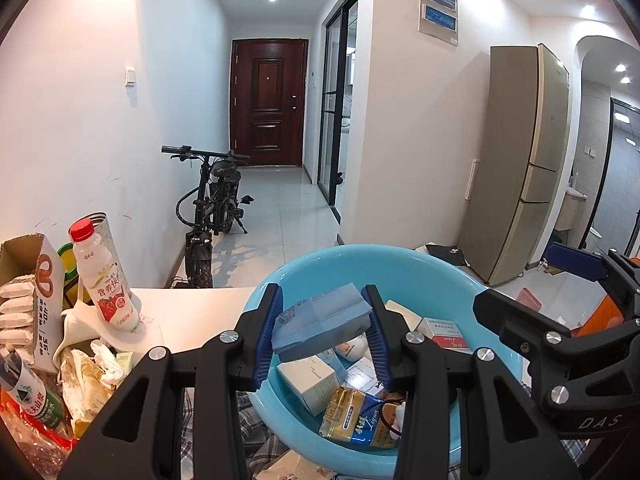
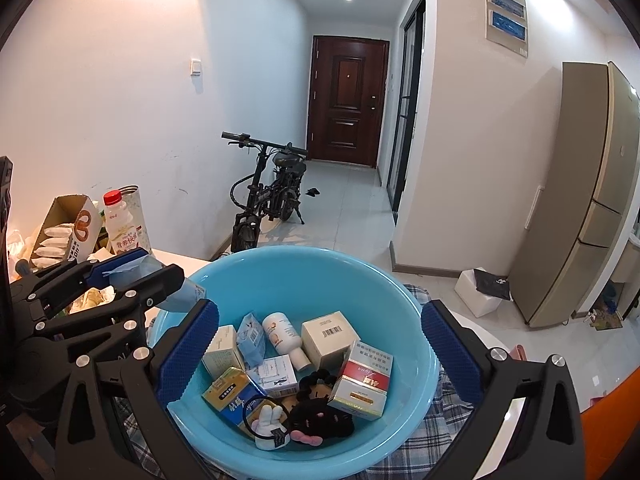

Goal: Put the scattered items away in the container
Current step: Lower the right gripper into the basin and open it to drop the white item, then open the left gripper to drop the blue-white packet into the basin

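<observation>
My left gripper (image 1: 324, 334) is shut on a blue tissue pack (image 1: 320, 322) and holds it above the near-left part of the light blue basin (image 1: 360, 258). In the right wrist view the same pack (image 2: 136, 270) sits over the basin's left rim (image 2: 304, 254). My right gripper (image 2: 320, 348) is open and empty, its fingers spread over the basin. Inside lie several small boxes, a white bottle (image 2: 284, 336), a red and white box (image 2: 362, 384), a yellow and blue pack (image 2: 232, 396) and a black plush toy (image 2: 320, 412).
On the white table (image 1: 192, 312) to the left stand a milk drink bottle (image 1: 106, 280), an open snack carton (image 1: 36, 300), a water bottle (image 1: 32, 396) and crumpled wrappers. A plaid cloth (image 2: 424, 432) lies under the basin. An electric bike (image 2: 268, 196) and a fridge (image 2: 592, 200) stand beyond.
</observation>
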Demonstrator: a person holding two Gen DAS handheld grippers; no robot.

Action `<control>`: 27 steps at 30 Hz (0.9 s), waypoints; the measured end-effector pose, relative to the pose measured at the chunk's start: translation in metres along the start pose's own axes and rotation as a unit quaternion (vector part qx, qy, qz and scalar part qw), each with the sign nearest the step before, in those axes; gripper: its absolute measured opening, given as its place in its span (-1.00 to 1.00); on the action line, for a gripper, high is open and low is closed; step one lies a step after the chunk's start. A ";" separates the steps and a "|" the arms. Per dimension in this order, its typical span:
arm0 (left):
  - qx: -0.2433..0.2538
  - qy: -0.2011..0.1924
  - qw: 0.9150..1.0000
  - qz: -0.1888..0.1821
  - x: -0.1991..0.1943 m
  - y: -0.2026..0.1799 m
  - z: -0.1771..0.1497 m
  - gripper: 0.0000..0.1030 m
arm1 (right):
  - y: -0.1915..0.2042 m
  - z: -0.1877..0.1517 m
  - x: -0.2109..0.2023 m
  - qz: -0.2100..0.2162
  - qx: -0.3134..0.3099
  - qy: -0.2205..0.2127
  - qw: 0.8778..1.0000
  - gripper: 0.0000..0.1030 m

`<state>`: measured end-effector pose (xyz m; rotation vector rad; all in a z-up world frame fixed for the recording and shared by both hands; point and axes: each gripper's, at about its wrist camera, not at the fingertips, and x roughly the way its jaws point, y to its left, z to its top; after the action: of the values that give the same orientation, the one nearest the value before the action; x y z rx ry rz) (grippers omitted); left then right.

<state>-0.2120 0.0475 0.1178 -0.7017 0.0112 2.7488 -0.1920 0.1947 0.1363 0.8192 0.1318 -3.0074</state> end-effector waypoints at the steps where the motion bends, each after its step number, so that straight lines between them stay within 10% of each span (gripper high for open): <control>1: -0.001 0.001 1.000 -0.002 0.000 0.000 0.000 -0.25 | 0.000 0.000 0.000 0.000 0.000 0.000 1.000 0.99; 27: -0.003 0.002 1.000 -0.005 0.003 0.005 -0.001 -0.25 | -0.002 0.000 0.001 -0.009 -0.001 -0.001 1.000 1.00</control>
<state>-0.2154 0.0433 0.1152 -0.7075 0.0000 2.7394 -0.1929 0.1964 0.1355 0.8180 0.1427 -3.0253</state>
